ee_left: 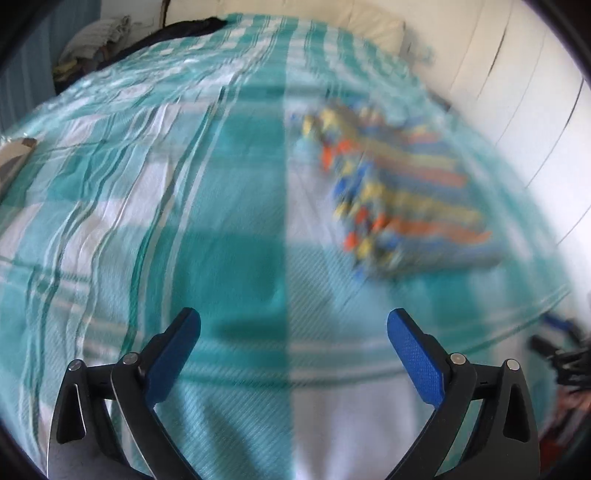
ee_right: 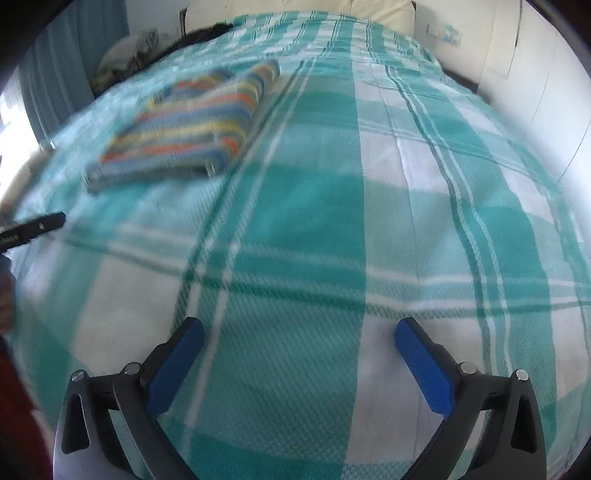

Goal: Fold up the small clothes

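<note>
A small striped garment (ee_left: 406, 192), blue, yellow and orange, lies folded flat on the teal and white checked bedspread (ee_left: 229, 206). In the left wrist view it is ahead and to the right, blurred. In the right wrist view the garment (ee_right: 188, 129) lies far ahead to the left. My left gripper (ee_left: 293, 325) is open and empty above the bedspread, short of the garment. My right gripper (ee_right: 299, 332) is open and empty over the bare bedspread (ee_right: 332, 221). The tip of the left gripper (ee_right: 33, 229) shows at the left edge of the right wrist view.
A cream pillow (ee_left: 373, 26) lies at the bed's head. A pile of clothes (ee_left: 96, 40) and a dark item (ee_left: 177, 31) sit at the far left. A white wall (ee_left: 517, 92) runs along the right side.
</note>
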`<control>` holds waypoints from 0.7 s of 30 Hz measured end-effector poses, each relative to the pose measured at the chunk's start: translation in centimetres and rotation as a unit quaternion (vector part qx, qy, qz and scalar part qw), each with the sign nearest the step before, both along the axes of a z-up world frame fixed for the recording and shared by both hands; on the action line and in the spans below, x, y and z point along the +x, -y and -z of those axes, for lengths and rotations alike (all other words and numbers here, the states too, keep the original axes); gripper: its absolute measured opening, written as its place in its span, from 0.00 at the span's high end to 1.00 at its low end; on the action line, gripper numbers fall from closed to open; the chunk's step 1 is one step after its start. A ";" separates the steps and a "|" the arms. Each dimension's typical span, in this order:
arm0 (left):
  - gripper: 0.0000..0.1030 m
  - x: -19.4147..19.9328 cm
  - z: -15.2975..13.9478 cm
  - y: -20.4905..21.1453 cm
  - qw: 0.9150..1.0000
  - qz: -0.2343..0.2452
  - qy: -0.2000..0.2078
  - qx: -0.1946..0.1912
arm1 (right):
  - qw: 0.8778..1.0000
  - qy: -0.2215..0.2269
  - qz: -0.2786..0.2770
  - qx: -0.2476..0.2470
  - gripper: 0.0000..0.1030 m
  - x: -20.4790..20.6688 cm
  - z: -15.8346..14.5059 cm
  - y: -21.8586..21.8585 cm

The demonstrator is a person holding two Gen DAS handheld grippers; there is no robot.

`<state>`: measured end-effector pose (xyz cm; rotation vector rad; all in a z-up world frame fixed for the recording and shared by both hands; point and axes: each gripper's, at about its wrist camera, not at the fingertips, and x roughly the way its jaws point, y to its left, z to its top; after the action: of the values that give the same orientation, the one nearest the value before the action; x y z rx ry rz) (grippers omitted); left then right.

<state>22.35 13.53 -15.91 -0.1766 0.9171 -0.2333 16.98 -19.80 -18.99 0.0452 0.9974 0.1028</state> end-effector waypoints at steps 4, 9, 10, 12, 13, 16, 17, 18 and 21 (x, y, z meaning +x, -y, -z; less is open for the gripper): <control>0.01 5.5 -1.7 1.4 0.997 0.034 -0.021 -0.069 | 0.993 0.047 -0.008 0.112 0.02 4.8 -2.8 1.3; 0.01 13.9 0.5 4.0 0.994 0.045 -0.079 -0.067 | 0.978 0.035 -0.051 0.201 0.07 15.6 -2.6 -0.3; 0.01 14.7 1.0 4.4 0.994 0.040 -0.086 -0.059 | 0.975 0.019 -0.061 0.212 0.09 18.0 -1.9 -0.9; 0.02 16.0 1.6 4.3 0.994 0.030 -0.090 -0.053 | 0.970 -0.011 -0.062 0.234 0.15 21.2 -0.3 -1.5; 0.02 16.2 1.5 4.3 0.994 0.028 -0.087 -0.056 | 0.969 -0.020 -0.058 0.239 0.21 22.4 0.3 -1.7; 0.82 16.2 1.9 6.1 0.993 0.052 -0.086 -0.056 | 0.969 -0.020 -0.087 0.230 0.71 24.3 0.9 -3.8; 0.83 16.3 2.2 6.9 0.993 0.058 -0.094 -0.047 | 0.976 -0.023 -0.093 0.196 0.72 24.2 0.9 -4.9; 0.83 16.0 2.0 7.4 0.995 0.051 -0.079 -0.032 | 0.985 -0.009 -0.105 0.133 0.74 23.8 0.3 -6.5; 0.84 14.6 0.2 7.6 0.998 0.038 -0.046 -0.020 | 0.989 0.055 -0.137 0.002 0.79 21.3 -2.3 -10.0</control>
<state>36.98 5.89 -16.11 -0.1907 1.0126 -0.3167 38.30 -9.78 -16.74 -0.0939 0.8885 0.3543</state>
